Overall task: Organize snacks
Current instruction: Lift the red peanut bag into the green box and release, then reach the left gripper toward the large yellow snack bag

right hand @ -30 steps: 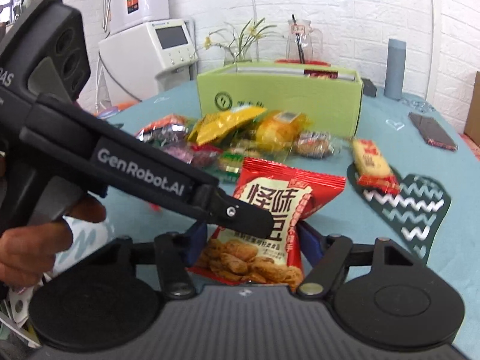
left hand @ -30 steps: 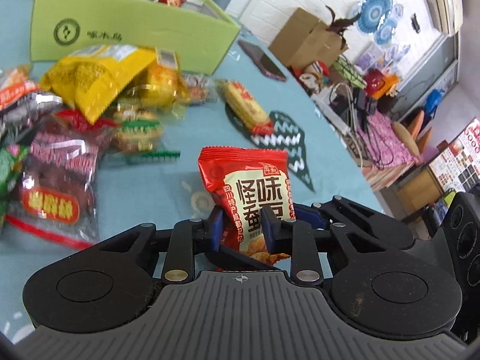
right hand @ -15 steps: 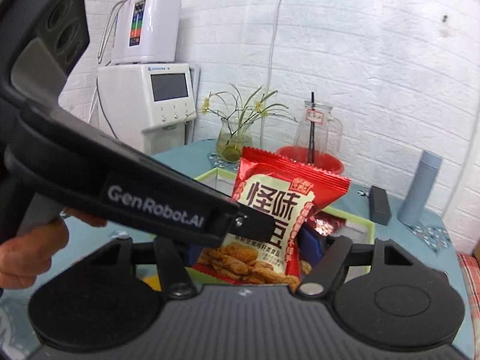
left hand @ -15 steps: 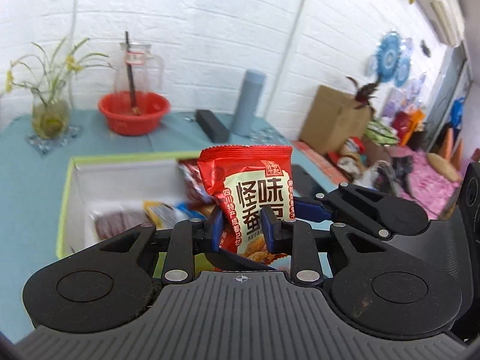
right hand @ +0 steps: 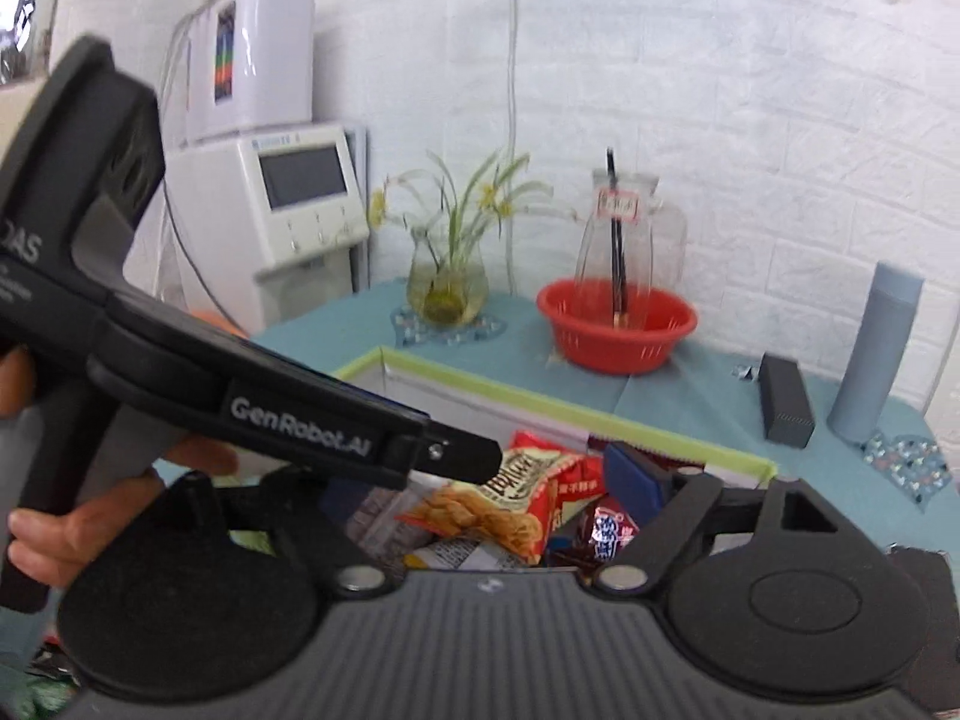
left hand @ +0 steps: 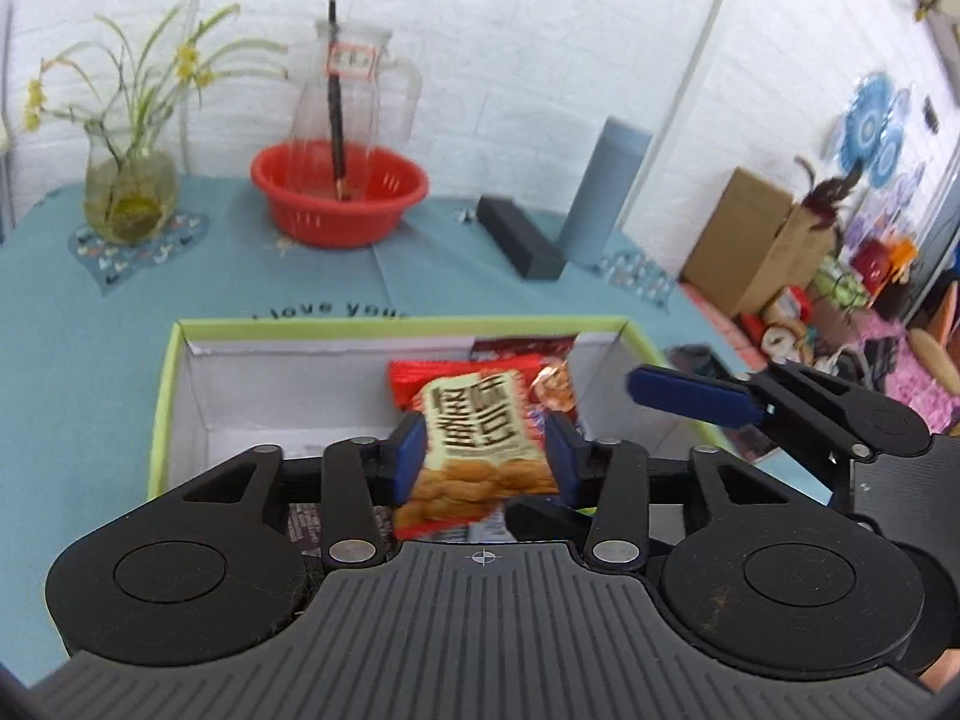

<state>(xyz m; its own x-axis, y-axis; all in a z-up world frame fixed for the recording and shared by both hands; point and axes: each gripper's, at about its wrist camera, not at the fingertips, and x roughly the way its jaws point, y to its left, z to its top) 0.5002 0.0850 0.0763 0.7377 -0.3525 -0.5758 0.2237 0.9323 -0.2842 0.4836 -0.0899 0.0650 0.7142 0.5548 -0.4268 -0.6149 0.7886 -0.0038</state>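
Both the left claw (left hand: 483, 459) and the right claw (right hand: 480, 489) are just opening, released, and the red crinkly plastic snack packet (left hand: 480, 426) is dropping tilted into the green-rimmed white cardboard box (left hand: 162, 396), so this item is nearly stowed.

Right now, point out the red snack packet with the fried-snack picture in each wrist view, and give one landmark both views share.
Left wrist: the red snack packet is centre, between the left gripper's blue pads, over the green-rimmed cardboard box.
Right wrist: the packet is lower centre, tilted inside the box, under the other gripper's black finger.
Shared landmark: the red plastic basket by the wall.
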